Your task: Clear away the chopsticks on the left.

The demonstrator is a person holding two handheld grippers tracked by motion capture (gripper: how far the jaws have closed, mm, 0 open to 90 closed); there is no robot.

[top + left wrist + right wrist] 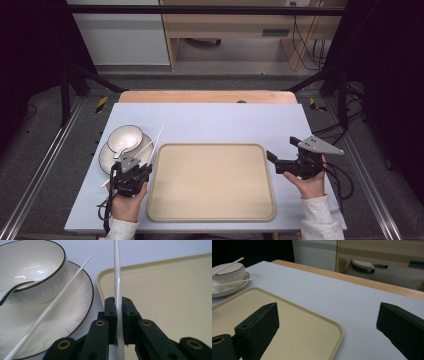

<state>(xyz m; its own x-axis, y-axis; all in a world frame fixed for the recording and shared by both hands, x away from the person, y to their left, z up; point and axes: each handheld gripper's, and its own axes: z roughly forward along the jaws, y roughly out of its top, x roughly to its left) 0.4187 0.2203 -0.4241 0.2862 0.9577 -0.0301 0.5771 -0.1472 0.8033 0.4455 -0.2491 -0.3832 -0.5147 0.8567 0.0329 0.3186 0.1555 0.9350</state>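
two grippers: i have the left gripper (pixel 119 322) clamped on one white chopstick (pixel 117 277); the right gripper (pixel 327 322) waits with its jaws wide apart and nothing between them
grip point: my pads pinch the chopstick partway along its shaft, with a long stretch running out ahead of the jaws
where it is: the held chopstick points over the table between the plate (pixel 75 315) and the near corner of the tray (pixel 162 302)
handling: i judge it light, stiff, thin and glossy, so it could twist or slide in the pads; a hold nearer the middle should keep it from tipping
second chopstick (pixel 50 310): lies slanted across the plate, leaning by the bowl (pixel 32 267)
bowl and plate: glazed ware, likely fragile, so i'd keep swings clear of them
right side: right gripper hovers over the table (pixel 312 290) past the tray's far edge
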